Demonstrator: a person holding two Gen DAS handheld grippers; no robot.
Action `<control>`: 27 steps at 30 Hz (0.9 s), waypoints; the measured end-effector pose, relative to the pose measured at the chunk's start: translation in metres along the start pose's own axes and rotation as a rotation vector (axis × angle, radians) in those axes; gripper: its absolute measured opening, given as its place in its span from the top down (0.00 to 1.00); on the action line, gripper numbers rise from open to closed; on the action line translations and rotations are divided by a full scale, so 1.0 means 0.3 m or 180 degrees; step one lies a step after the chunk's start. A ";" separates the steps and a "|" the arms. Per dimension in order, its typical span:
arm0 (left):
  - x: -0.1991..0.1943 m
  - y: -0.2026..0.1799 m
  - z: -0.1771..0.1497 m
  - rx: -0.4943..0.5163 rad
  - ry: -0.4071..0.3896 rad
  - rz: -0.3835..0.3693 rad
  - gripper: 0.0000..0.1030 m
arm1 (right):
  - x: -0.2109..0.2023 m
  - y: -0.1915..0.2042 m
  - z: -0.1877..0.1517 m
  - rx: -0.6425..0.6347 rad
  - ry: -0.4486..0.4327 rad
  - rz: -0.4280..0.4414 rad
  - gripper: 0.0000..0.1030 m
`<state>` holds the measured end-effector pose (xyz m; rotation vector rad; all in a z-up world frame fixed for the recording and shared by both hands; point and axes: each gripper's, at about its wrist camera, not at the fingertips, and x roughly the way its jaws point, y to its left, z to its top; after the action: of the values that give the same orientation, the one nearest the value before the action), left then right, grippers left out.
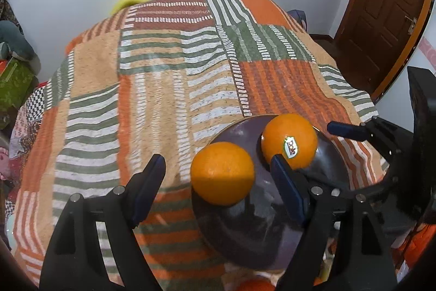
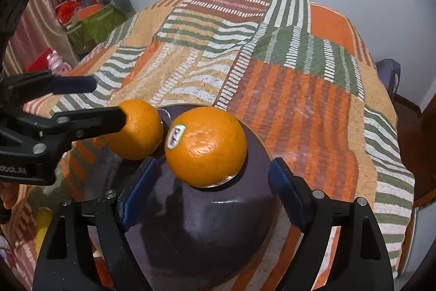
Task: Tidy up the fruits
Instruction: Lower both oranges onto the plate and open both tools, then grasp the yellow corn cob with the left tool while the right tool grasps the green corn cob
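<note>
Left gripper (image 1: pixel 218 176) jaws apart, straddling plain orange (image 1: pixel 223 173) at lower centre of left view; no pad contact evident. Right gripper (image 2: pixel 212 179) jaws apart around stickered orange (image 2: pixel 205 145), centre of right view; contact not evident either. Both fruits sit on dark plate (image 2: pixel 207 231), lower centre; plain orange near plate's left rim, stickered one toward far rim. Plate rests on striped cloth (image 1: pixel 163 89). Judgement: placement/release phase; to finish well, keep jaws wide, withdraw straight back w/o nudging fruit; round fruit may roll off rim; watch L/R finger clearance, grippers close together.
</note>
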<state>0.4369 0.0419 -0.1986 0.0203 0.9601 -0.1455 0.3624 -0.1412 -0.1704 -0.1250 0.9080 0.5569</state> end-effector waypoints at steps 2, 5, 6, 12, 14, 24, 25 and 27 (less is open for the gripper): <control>-0.041 0.005 -0.016 0.0011 -0.0040 0.0039 0.23 | -0.026 0.005 0.001 0.0023 -0.0037 -0.0020 0.21; -0.097 0.011 -0.039 0.0022 -0.0084 0.0089 0.23 | -0.067 0.016 -0.004 0.0040 -0.0089 -0.0030 0.21; -0.112 0.013 -0.046 0.0016 -0.0092 0.0094 0.23 | -0.079 0.021 -0.005 0.0041 -0.0102 -0.0037 0.21; -0.231 0.024 -0.113 0.0017 -0.0171 0.0148 0.22 | -0.182 0.056 -0.030 0.0052 -0.0203 -0.0071 0.20; -0.269 0.026 -0.145 0.0029 -0.0190 0.0169 0.21 | -0.215 0.071 -0.046 0.0052 -0.0226 -0.0101 0.20; -0.407 0.034 -0.318 0.0002 -0.0182 0.0194 0.17 | -0.336 0.154 -0.178 0.0033 -0.0240 -0.0178 0.20; -0.416 0.035 -0.336 -0.0008 -0.0170 0.0188 0.17 | -0.342 0.165 -0.197 0.0020 -0.0225 -0.0185 0.20; -0.429 0.038 -0.361 -0.0025 -0.0152 0.0176 0.17 | -0.349 0.180 -0.222 0.0012 -0.0199 -0.0207 0.20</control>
<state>0.2774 0.0767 -0.1561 0.0358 0.9116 -0.0908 0.2368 -0.1597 -0.1237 -0.1324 0.8413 0.4962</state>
